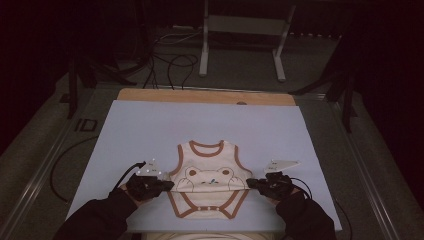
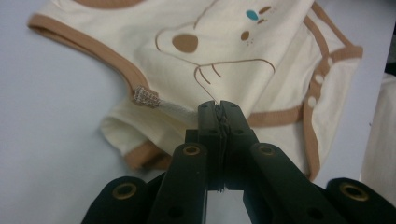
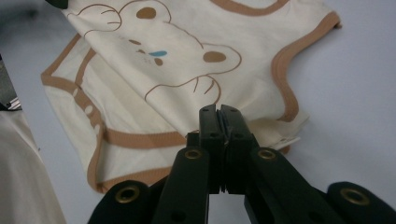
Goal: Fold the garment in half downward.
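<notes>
A cream baby bodysuit (image 1: 207, 172) with brown trim and a bear print lies on the pale mat (image 1: 150, 125), neck opening toward the far side. A fold runs across it at bear height, and the snap crotch part lies below. My left gripper (image 1: 167, 186) is shut on the garment's left edge at that fold; in the left gripper view the gripper (image 2: 219, 106) pinches the bodysuit (image 2: 224, 42) fabric at its tips. My right gripper (image 1: 251, 184) is shut on the right edge, and in the right gripper view the gripper (image 3: 218, 109) bites the folded bodysuit (image 3: 154, 93) side.
The mat covers a wooden table whose far edge (image 1: 205, 96) shows. Beyond it, a metal stand (image 1: 240, 30) and cables (image 1: 170, 65) lie on the floor. More cream cloth (image 1: 200, 236) sits at the near table edge. Bare mat lies beyond the garment.
</notes>
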The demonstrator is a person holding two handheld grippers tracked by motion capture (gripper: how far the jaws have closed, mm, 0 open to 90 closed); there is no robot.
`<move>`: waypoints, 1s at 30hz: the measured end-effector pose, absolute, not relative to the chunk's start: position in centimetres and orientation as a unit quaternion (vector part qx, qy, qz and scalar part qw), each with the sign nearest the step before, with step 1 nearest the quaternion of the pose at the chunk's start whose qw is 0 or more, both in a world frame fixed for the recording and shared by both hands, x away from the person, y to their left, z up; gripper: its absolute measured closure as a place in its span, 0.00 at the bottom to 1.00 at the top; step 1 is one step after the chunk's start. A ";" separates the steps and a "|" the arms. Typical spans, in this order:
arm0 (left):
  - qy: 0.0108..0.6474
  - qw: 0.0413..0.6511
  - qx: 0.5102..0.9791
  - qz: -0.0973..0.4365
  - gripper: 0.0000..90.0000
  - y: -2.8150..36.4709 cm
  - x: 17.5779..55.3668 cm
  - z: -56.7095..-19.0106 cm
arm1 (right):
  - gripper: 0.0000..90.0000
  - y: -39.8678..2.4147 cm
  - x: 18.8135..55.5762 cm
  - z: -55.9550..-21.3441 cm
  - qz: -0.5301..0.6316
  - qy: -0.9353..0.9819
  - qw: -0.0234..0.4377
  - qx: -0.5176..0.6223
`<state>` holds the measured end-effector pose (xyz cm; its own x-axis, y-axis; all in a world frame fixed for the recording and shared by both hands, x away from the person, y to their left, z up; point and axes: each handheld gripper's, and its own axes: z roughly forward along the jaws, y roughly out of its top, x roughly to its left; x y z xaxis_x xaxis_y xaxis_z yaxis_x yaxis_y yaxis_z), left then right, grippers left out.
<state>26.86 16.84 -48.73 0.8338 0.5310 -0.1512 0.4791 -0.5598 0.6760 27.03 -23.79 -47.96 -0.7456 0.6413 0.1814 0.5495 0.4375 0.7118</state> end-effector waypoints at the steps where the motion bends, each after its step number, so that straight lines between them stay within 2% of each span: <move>1: 0.288 0.370 0.883 0.032 0.99 16.8 26.8 -49.0 | 0.99 -23.8 26.9 -48.1 0.395 0.845 0.054 0.356; 15: 0.293 0.355 0.888 0.025 0.99 16.7 26.1 -51.2 | 0.99 -23.6 26.0 -50.2 0.375 0.855 0.042 0.355; 30: 0.292 0.355 0.888 0.026 0.98 16.8 25.9 -51.3 | 0.98 -23.5 25.8 -51.4 0.356 0.866 0.041 0.349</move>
